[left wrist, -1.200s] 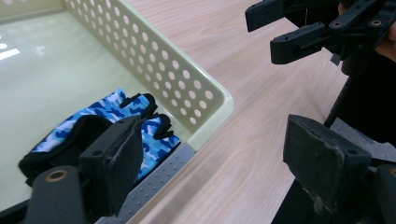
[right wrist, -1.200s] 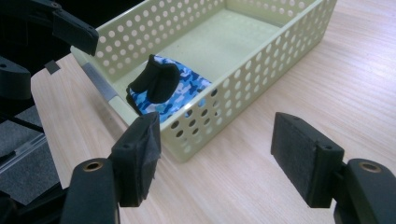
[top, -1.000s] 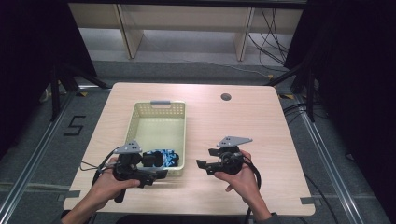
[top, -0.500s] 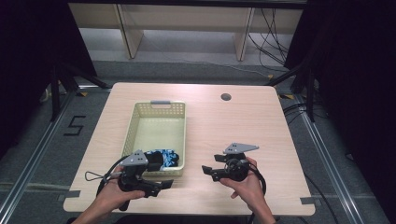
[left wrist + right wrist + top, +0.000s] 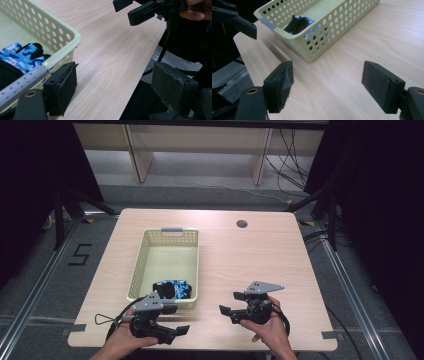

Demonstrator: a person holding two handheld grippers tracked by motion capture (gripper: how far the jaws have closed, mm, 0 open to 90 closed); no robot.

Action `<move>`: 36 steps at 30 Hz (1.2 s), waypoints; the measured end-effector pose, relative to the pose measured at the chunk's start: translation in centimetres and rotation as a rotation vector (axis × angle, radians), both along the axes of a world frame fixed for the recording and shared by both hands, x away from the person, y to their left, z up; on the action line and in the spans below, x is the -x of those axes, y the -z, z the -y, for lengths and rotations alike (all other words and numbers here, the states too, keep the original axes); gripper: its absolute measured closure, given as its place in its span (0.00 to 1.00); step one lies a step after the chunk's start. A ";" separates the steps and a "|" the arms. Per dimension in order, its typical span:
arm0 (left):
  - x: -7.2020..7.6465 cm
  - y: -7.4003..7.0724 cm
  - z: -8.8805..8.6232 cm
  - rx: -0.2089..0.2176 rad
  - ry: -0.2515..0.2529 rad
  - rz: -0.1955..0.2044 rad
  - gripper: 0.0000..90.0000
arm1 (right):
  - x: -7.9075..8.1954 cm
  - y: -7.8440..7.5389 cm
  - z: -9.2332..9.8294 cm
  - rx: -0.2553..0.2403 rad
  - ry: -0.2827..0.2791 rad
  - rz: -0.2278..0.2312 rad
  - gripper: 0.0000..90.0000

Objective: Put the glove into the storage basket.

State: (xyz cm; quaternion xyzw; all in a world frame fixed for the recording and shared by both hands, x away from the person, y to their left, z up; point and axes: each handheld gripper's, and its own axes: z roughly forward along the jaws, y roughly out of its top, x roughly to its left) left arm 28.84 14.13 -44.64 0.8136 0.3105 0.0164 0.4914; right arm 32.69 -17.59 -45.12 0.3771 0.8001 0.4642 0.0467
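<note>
One basket [image 5: 145,254] held one blue cloth [image 5: 175,289], perhaps a glove; two grippers, left [image 5: 172,329] and right [image 5: 226,312], stood released, the right's jaws just widening.

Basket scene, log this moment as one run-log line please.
left gripper: open, empty | right gripper: open, empty, jaws just opening | blue camouflage cloth: in yellow basket, near end | table: both grippers near front edge

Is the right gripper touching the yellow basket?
Apart. In the right gripper view, bare table lies between the right gripper and the basket.
</note>
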 end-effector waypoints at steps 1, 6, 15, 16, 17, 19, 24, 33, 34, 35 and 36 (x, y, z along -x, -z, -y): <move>0.2 0.0 0.1 0.002 -0.010 -0.018 0.22 | 0.0 0.2 0.0 -0.007 -0.009 0.015 0.29; 0.4 0.6 0.1 -0.006 0.017 -0.011 0.22 | 0.5 0.4 0.0 0.002 -0.020 0.006 0.28; 0.8 1.1 0.1 -0.007 0.028 -0.021 0.20 | 1.5 0.9 0.2 -0.016 -0.014 -0.011 0.27; 0.8 1.3 0.0 -0.032 0.037 -0.013 0.20 | 1.5 1.1 0.3 -0.008 -0.023 0.000 0.27; 0.8 1.4 0.1 -0.017 0.035 -0.020 0.20 | 1.8 1.0 0.2 -0.018 -0.008 -0.024 0.27; 0.9 1.7 0.1 -0.018 0.025 -0.016 0.20 | 1.7 1.3 0.4 -0.008 -0.026 0.004 0.27; 1.0 2.1 0.0 -0.048 0.050 -0.001 0.20 | 2.2 1.5 0.6 -0.010 -0.017 -0.015 0.26; 1.5 3.1 0.0 -0.063 0.042 -0.023 0.20 | 2.8 2.1 1.1 -0.013 -0.021 -0.017 0.25; 1.5 3.3 -0.1 -0.080 0.063 -0.003 0.20 | 3.1 2.1 1.2 -0.003 -0.019 -0.032 0.24; 1.5 3.5 -0.1 -0.082 0.060 -0.003 0.20 | 3.2 2.2 1.2 0.001 -0.008 -0.032 0.24; 1.6 3.6 -0.1 -0.080 0.060 -0.004 0.20 | 3.1 2.3 1.3 0.004 -0.009 -0.017 0.24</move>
